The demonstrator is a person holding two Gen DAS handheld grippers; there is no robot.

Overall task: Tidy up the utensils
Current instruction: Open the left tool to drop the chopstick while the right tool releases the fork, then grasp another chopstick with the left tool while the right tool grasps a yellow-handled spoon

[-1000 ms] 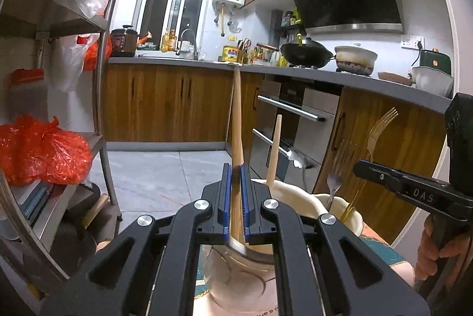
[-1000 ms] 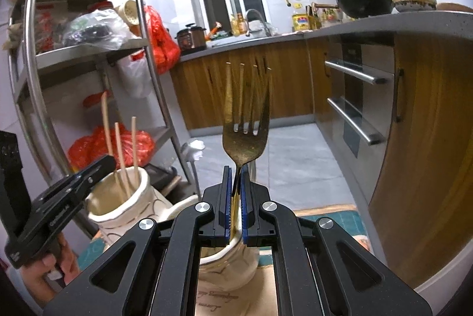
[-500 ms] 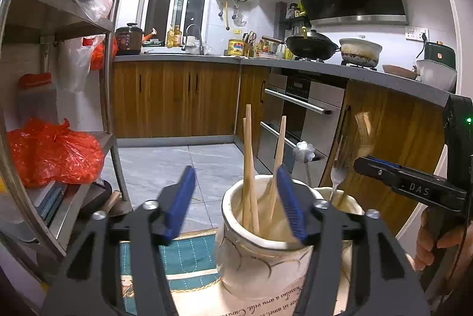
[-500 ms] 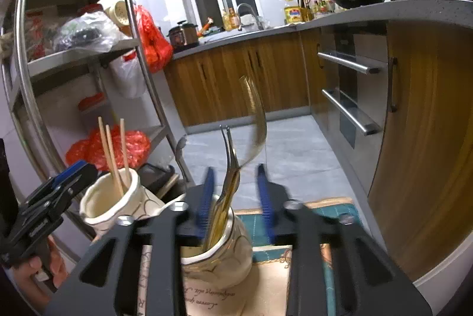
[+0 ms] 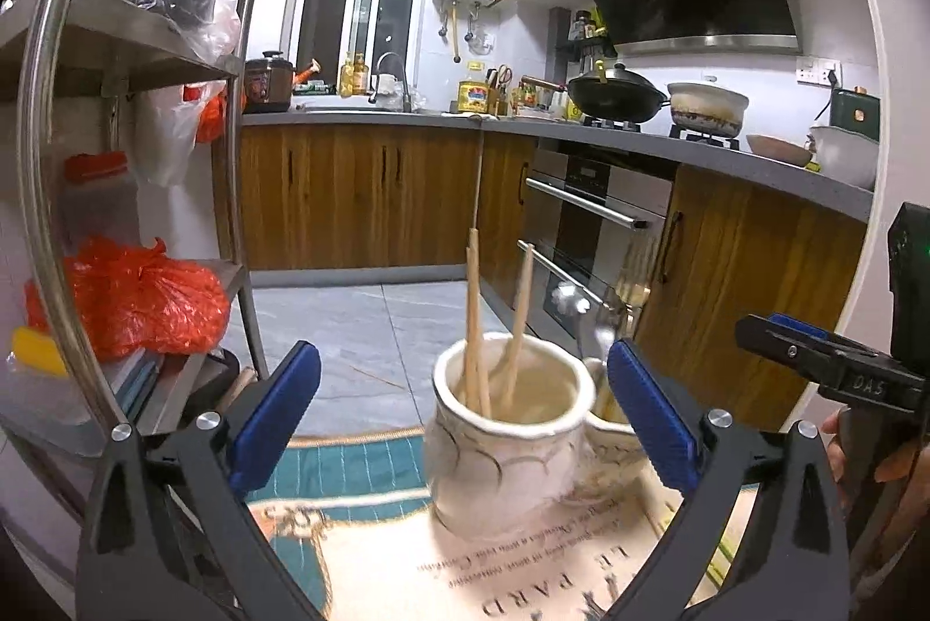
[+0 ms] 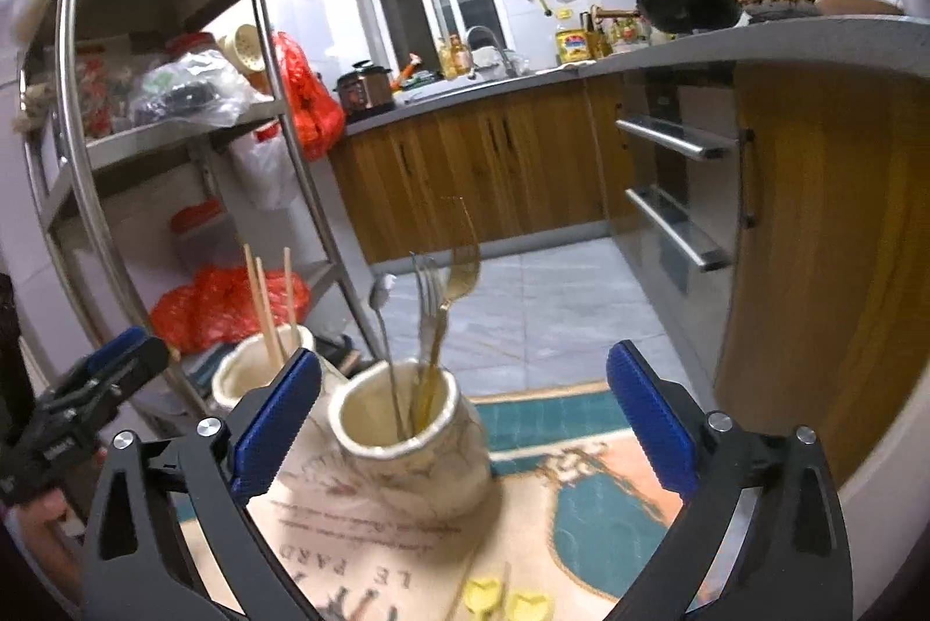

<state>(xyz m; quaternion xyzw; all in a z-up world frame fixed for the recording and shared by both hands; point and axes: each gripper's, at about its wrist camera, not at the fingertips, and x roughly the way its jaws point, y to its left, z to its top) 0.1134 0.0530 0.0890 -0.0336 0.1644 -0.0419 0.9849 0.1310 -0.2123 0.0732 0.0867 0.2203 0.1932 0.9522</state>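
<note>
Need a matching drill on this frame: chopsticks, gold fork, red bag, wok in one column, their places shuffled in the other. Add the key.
Things:
1. chopsticks
2. gold fork
3. red bag
4. wok

Places:
A. on the stove
B. on a rack shelf
C. in the jar in front of the left gripper
D. in the jar in front of the right gripper

Pairs: 1-C, 2-D, 3-B, 4-A

The chopsticks stand in the left jar; the fork stands with other metal cutlery in the right jar. Both the left gripper and right gripper have jaws opening, nothing between the pads.
</note>
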